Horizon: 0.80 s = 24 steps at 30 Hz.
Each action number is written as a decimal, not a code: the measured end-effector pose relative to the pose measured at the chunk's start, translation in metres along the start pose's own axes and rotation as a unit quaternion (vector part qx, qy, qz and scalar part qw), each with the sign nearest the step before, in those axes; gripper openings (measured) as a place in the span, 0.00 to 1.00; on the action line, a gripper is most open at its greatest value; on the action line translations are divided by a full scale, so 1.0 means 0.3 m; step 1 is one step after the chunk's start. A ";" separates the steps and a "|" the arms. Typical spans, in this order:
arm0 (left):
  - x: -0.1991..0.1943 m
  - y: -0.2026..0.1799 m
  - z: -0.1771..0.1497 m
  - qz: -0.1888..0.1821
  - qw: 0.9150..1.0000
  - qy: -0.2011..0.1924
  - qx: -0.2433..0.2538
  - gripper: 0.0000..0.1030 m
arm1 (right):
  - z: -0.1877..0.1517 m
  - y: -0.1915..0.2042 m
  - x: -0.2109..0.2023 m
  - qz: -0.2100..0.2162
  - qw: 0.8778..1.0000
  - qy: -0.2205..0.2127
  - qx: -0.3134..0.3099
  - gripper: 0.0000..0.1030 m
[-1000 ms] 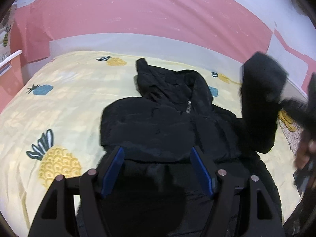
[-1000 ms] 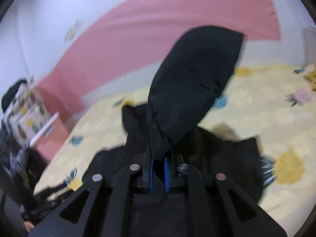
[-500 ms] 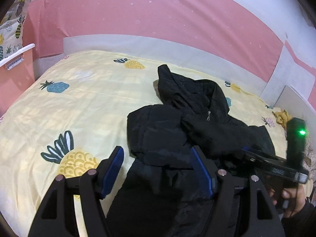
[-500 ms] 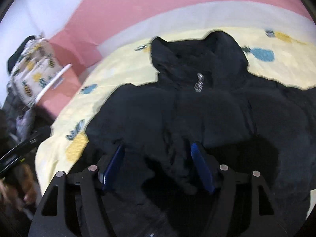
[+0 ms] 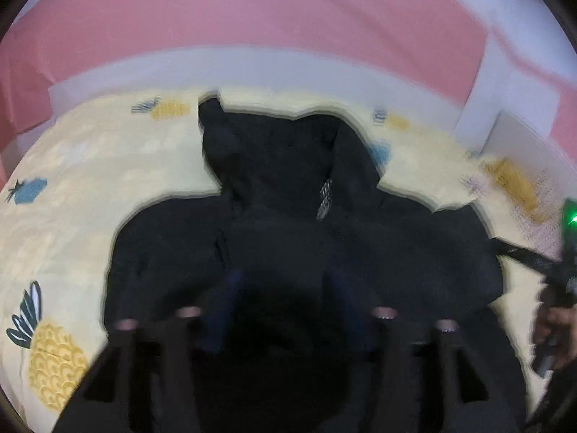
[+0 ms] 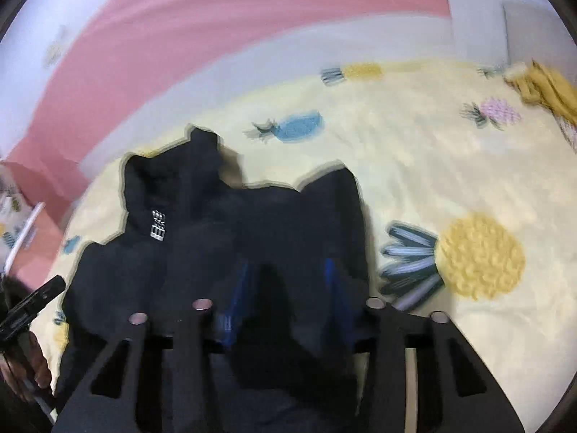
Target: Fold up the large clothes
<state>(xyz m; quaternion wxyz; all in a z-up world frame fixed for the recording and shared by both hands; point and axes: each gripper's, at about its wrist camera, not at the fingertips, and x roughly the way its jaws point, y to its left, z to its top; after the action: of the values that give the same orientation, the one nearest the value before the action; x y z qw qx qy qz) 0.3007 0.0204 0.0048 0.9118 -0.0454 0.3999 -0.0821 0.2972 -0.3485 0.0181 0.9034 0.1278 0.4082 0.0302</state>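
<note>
Black jacket (image 5: 288, 216) spread on the pineapple-print bed sheet (image 5: 72, 180) — both grippers over it.

The left gripper (image 5: 288, 310) and right gripper (image 6: 285, 303) hover above the jacket's near part, fingers spread apart, gripping nothing; its hood lies toward the bed's far edge — both views blurred.

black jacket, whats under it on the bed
The black jacket lies spread on the yellow pineapple-print bedsheet, which shows all around it. Whatever sheet print or object sits beneath the jacket is covered. Both grippers hover open above it.
</note>
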 end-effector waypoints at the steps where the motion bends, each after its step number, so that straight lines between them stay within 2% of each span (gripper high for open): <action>1: 0.047 0.005 -0.009 0.009 1.000 0.013 -0.002 0.40 | -0.011 -0.006 0.036 -0.004 1.000 0.013 -0.004 0.40; 3: 0.117 0.023 -0.038 0.013 1.000 0.026 -0.005 0.40 | -0.061 -0.002 0.107 -0.005 0.999 0.039 -0.023 0.40; 5: 0.146 0.020 -0.048 0.019 0.999 0.027 -0.002 0.40 | -0.096 0.003 0.160 -0.012 0.998 0.045 -0.042 0.39; 11: 0.152 0.011 -0.052 0.027 0.999 0.027 0.000 0.41 | -0.081 -0.002 0.170 -0.017 0.997 0.062 -0.043 0.39; 14: 0.078 0.030 -0.014 0.013 1.000 0.021 -0.009 0.40 | -0.025 0.001 0.050 -0.015 0.999 0.026 -0.044 0.39; 16: 0.022 0.041 0.017 0.009 1.000 -0.001 -0.010 0.40 | 0.019 -0.008 -0.006 -0.010 0.999 -0.004 -0.036 0.39; 18: -0.002 0.041 0.053 0.019 1.000 -0.022 -0.001 0.40 | 0.070 -0.012 -0.016 -0.021 0.999 -0.013 -0.033 0.39; 19: 0.009 0.040 0.071 0.033 0.999 -0.024 0.005 0.40 | 0.099 -0.013 0.000 -0.028 0.999 -0.009 -0.034 0.39; 21: 0.073 0.055 0.087 0.047 0.999 -0.002 0.005 0.41 | 0.129 -0.010 0.048 -0.042 0.998 0.005 -0.039 0.39; 24: 0.158 0.088 0.059 0.038 0.999 0.022 -0.008 0.41 | 0.125 -0.010 0.166 -0.059 0.996 0.048 -0.047 0.39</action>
<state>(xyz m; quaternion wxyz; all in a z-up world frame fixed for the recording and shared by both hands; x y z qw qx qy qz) 0.3483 0.0377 -0.0212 0.9049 -0.0355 0.4217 -0.0453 0.3582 -0.3511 0.0049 0.8879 0.0593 0.4561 0.0021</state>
